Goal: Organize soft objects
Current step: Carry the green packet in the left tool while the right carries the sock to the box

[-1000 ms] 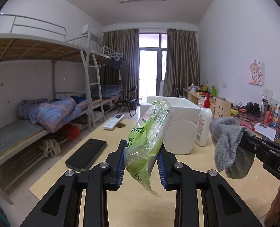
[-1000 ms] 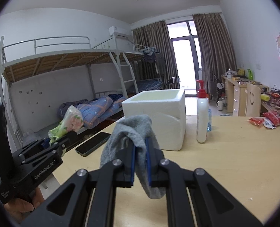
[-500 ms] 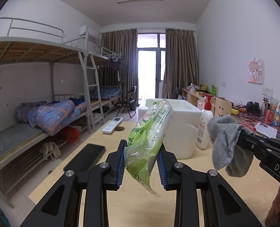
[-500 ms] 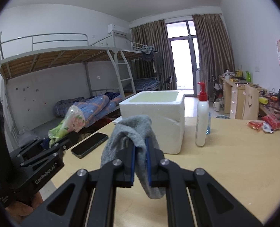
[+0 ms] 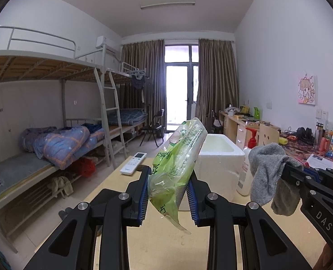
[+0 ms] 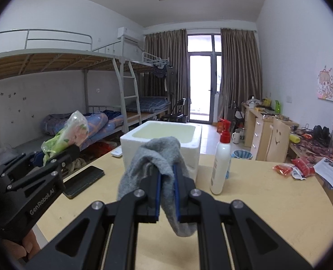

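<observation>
Carried forward since a second ago: both held items, now nearer the foam box [image 6: 164, 144], which looms larger in both views.

Item 1, green plastic packet [image 5: 177, 168]: clamped between the blue pads of the left gripper [image 5: 168, 199], held upright above the table [image 6: 267, 193], its crinkled tail hanging loose below the jaws.

Item 2, grey sock [image 6: 159, 168]: pinched in the narrow jaws of the right gripper [image 6: 166, 196], draped over both fingers, toe dangling.

Adjacent: pump bottle [image 6: 221, 164] standing just right of the box; phone [image 6: 83, 181] lying to its left.

Risks, as judged: the slick packet may be lost from the pads if tilted; the sock (clinging to the fingers) may fail to drop on release; the bottle may be toppled by a wide right-hand approach.
</observation>
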Tool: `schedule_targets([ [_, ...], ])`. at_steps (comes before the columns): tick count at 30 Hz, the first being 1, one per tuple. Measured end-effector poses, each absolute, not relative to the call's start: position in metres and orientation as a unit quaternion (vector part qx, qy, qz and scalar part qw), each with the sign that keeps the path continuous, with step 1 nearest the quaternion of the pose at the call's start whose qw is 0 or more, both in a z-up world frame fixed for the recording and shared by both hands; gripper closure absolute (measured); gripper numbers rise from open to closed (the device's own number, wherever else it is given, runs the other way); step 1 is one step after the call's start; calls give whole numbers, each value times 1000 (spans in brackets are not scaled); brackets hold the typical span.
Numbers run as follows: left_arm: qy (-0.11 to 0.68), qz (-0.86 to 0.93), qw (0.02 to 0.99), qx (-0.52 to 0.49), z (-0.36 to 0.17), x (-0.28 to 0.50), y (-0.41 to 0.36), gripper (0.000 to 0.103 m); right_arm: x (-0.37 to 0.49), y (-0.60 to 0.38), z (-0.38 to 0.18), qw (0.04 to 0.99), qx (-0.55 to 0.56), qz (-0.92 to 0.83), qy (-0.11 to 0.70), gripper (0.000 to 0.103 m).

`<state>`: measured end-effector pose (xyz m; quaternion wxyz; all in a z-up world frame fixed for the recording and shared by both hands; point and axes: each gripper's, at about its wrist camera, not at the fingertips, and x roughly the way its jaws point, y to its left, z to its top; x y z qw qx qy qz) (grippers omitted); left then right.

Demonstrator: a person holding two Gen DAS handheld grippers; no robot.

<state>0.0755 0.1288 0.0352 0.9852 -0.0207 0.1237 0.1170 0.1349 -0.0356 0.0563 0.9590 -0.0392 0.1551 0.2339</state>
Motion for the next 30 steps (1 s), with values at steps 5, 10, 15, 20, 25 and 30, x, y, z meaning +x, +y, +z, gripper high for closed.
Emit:
schedule_targets([
  [5,126,109,986,-20,38,86,132,71,144,-35,56,959,-35,233,159,90],
  [10,127,101,987,-19,44,99,137,71,150,-32,58,955,-34,246,160,90],
  [15,131,81,988,-21,53,116,141,71,165,-29,67,952,-31,259,158,90],
  [20,138,69,988,-22,58,135,145,71,183,-24,71,948,-30,267,170,90],
  [25,146,65,987,-16,62,156,148,71,197,-14,77,948,-29,266,171,90],
  [30,152,62,986,-9,66,177,151,71,214,-8,82,948,-32,265,173,90],
])
